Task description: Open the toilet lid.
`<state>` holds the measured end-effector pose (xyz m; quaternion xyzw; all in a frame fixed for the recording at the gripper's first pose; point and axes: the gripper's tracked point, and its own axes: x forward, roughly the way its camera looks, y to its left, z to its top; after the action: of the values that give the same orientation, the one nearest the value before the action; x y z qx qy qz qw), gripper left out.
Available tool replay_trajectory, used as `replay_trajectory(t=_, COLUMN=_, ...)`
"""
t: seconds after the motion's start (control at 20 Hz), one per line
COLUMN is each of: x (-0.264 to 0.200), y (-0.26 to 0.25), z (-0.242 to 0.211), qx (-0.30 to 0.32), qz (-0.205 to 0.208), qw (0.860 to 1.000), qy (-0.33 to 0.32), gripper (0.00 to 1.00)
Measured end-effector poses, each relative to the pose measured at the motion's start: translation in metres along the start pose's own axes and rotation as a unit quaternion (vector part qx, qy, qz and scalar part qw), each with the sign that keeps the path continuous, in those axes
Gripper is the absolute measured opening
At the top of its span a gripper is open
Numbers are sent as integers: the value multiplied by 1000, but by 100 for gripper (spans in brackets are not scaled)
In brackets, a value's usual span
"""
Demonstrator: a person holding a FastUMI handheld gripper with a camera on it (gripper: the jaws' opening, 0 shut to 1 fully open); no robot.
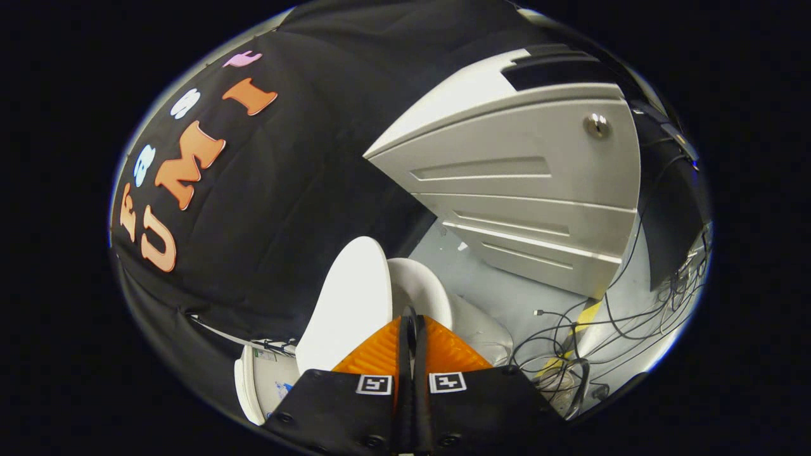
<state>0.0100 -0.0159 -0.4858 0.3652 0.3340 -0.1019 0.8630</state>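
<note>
Cabinet (526,190), one, with three drawer fronts, is standing beyond the toilet. Toilet lid (347,304), one, is standing raised, long axis pointing up, just ahead-left of the fingers, seat (421,294) beside it. Cables (589,342) are lying tangled on the floor. Gripper (413,329) is sitting fully closed, holding nothing.

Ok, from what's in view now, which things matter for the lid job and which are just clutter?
Job:
- toilet lid, raised, just beyond the fingers
- toilet seat, beside the lid
- cistern behind the lid
- gripper, fingers closed together, nothing visibly between them

Clutter:
- drawer cabinet with a lock
- loose cables on the floor
</note>
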Motion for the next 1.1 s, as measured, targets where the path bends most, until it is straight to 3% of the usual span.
replay_trajectory(t=0.6, x=-69, y=125, z=24, qx=-93, qz=65, qw=993, qy=-37, gripper=8)
replay_trajectory(t=0.9, x=-92, y=171, z=18, qx=-161, qz=72, qw=983, qy=-47, gripper=8)
replay_trajectory(t=1.1, x=-102, y=189, z=19, qx=-171, qz=75, qw=981, qy=-52, gripper=8)
